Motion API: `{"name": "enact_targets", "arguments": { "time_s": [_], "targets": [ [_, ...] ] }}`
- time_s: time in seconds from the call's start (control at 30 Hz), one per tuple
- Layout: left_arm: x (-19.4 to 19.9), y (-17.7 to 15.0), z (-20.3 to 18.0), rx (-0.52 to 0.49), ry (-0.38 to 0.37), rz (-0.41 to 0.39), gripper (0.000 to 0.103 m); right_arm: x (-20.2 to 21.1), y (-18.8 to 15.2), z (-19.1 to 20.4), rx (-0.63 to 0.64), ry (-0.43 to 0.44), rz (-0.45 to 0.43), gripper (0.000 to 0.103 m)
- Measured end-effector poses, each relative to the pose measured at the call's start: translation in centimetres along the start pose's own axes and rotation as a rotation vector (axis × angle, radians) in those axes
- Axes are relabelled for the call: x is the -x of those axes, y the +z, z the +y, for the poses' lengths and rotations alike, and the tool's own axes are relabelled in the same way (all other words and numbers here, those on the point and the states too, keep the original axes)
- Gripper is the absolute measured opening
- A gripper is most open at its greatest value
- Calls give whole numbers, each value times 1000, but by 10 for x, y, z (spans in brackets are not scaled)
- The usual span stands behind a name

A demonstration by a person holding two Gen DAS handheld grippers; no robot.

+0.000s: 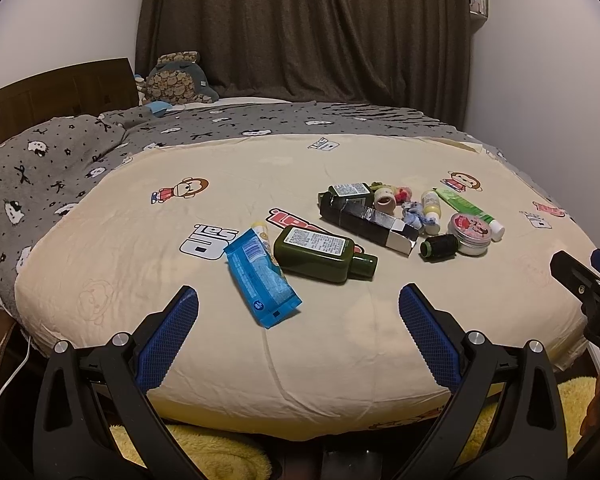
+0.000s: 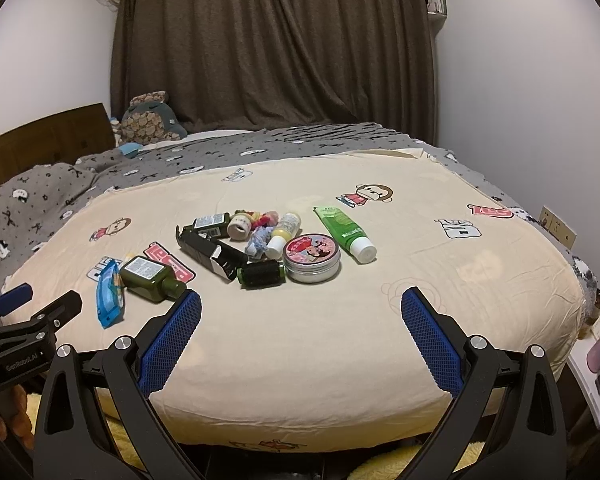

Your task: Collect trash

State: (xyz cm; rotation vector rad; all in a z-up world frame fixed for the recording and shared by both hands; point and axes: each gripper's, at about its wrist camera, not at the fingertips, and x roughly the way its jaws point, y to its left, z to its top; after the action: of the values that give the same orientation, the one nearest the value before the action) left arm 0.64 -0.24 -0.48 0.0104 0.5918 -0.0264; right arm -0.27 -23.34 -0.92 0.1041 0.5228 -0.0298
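Two spread tools [image 1: 298, 312] [image 2: 300, 314] face two green bottles [image 1: 324, 253] [image 1: 350, 192], one tin [image 2: 312, 258].

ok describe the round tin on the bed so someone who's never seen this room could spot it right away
Start at the cream bedspread with cartoon monkeys and find the pile of small items in its middle. At the pile's near right edge sits the round tin, between a green tube and a small dark bottle. It alone is a flat silver disc with a pink cartoon lid.
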Motion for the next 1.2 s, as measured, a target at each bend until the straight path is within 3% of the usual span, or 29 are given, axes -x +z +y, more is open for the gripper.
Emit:
{"name": "enact_targets", "arguments": {
  "time_s": [1.2],
  "targets": [
    [3, -5, -6, -17, -5, -9, 95, -1, -7, -2, -18, 1, 8, 100]
  ]
}}
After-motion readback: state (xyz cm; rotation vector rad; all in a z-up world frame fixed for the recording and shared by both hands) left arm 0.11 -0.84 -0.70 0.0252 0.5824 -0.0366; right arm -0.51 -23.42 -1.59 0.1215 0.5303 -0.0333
